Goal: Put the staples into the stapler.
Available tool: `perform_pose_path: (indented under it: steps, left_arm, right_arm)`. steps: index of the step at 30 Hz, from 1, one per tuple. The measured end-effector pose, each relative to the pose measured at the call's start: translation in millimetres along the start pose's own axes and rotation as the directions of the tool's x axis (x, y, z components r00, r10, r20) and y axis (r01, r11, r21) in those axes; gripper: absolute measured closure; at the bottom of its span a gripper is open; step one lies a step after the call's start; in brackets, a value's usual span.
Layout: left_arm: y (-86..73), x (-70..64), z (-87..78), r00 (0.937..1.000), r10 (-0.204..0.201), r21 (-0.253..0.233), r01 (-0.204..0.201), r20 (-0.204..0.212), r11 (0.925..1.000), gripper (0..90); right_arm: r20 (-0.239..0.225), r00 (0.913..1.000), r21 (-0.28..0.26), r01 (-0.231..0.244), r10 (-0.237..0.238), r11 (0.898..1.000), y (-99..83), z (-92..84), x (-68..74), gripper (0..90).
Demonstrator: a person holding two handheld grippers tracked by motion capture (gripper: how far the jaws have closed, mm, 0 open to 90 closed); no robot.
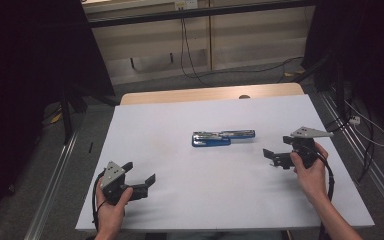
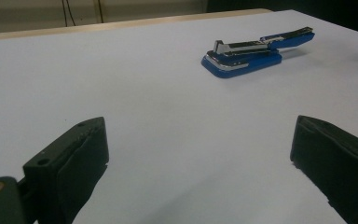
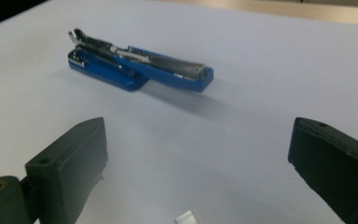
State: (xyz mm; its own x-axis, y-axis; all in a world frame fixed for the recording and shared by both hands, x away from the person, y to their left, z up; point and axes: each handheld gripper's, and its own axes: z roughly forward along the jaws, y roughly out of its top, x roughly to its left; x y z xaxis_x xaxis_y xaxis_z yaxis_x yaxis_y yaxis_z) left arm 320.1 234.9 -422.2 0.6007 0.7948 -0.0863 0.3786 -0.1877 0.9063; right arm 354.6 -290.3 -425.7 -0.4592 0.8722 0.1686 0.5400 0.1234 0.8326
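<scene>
The left gripper is near the front left corner of the white table, held in the person's left hand, and its jaws stand wide apart with nothing between them. In the left gripper view the blue stapler lies far ahead of these jaws and to the right, well apart from both. The stapler lies flat near the middle of the table, a little toward the right edge, with its long side about parallel to the front edge. It is swung open: the blue base with a silver plate is at one end, and the blue top arm stretches away from it, so the metal staple channel is open to view. The right gripper is near the right edge, held in the right hand, its jaws also spread wide and empty. In the right gripper view the stapler lies ahead and to the left, touching neither jaw.
</scene>
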Motion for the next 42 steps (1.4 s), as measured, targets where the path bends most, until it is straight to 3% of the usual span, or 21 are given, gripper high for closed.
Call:
perform_pose_path:
  steps: [5,7,10,11,12,13,14,16,23,24,33,35,36,42]
  left_arm:
    - [0.7,-1.2,0.2,1.0,0.001,0.003,-0.001,-0.001,1.0,4.3]
    - [1.0,-1.2,1.4,1.0,0.002,0.007,-0.002,0.005,1.0,4.4]
    - [0.9,-0.6,2.6,0.9999,0.002,0.012,-0.002,0.01,0.9999,4.3]
    - [0.7,-0.5,3.5,0.9999,0.002,0.014,-0.002,0.012,0.9999,4.3]
    - [0.4,-0.3,4.1,0.9999,0.003,0.017,-0.004,0.011,0.9998,4.4]
    - [0.3,-0.2,4.5,0.9999,0.0,0.022,-0.001,0.012,0.9998,4.4]
    - [0.2,0.0,4.7,0.9999,0.0,0.024,-0.001,0.016,0.9997,4.3]
    - [0.0,-0.4,4.8,0.9998,0.0,0.025,0.0,0.018,0.9997,4.3]
    - [0.5,-0.4,3.2,0.9998,0.005,0.022,-0.005,0.021,0.9997,4.4]
    - [0.6,0.1,3.5,0.9998,0.004,0.022,-0.004,0.02,0.9997,4.3]
    - [0.5,0.2,3.7,0.9997,0.007,0.029,-0.008,0.022,0.9995,4.3]
    - [0.5,0.1,3.6,0.9998,0.006,0.027,-0.006,0.021,0.9996,4.3]
    - [0.4,0.3,3.4,0.9998,0.005,0.026,-0.005,0.02,0.9996,4.4]
    - [0.3,1.0,4.1,0.9997,0.004,0.029,-0.004,0.023,0.9996,4.3]
  right_arm:
    - [-0.019,0.9998,0.037,0.004,-0.003,0.999,11.1,4.4,-5.4,4.6]
    - [-0.004,0.9994,0.089,0.035,-0.035,0.995,19.7,10.6,-9.2,5.1]
    - [0.016,0.9993,0.125,0.032,-0.034,0.992,23.6,15.3,-11.2,7.0]
    - [0.02,0.9991,0.105,0.035,-0.037,0.994,23.9,16.3,-11.9,6.4]
    - [-0.009,0.9997,0.076,0.026,-0.025,0.997,21.9,17.9,-14.7,4.5]
    - [-0.009,0.9997,0.076,0.026,-0.025,0.997,21.9,17.9,-14.7,4.5]
    - [-0.005,0.9988,0.109,0.05,-0.049,0.993,21.3,19.9,-16.3,7.1]
    - [-0.004,0.9983,0.11,0.058,-0.058,0.992,20.5,19.1,-16.8,7.2]
    - [-0.043,0.9977,0.181,0.06,-0.053,0.982,16.3,21.4,-18.9,9.5]
    - [-0.048,0.9964,0.216,0.079,-0.07,0.973,15.5,23.1,-18.4,12.1]
    - [-0.038,0.9905,0.273,0.138,-0.132,0.952,18.0,18.5,-16.5,24.6]
    - [-0.04,0.9889,0.302,0.149,-0.143,0.942,18.4,17.1,-17.4,27.0]
    - [-0.058,0.9879,0.329,0.155,-0.144,0.931,17.6,16.1,-18.9,30.3]
    - [-0.103,0.9847,0.368,0.169,-0.14,0.914,17.1,11.6,-22.1,37.0]
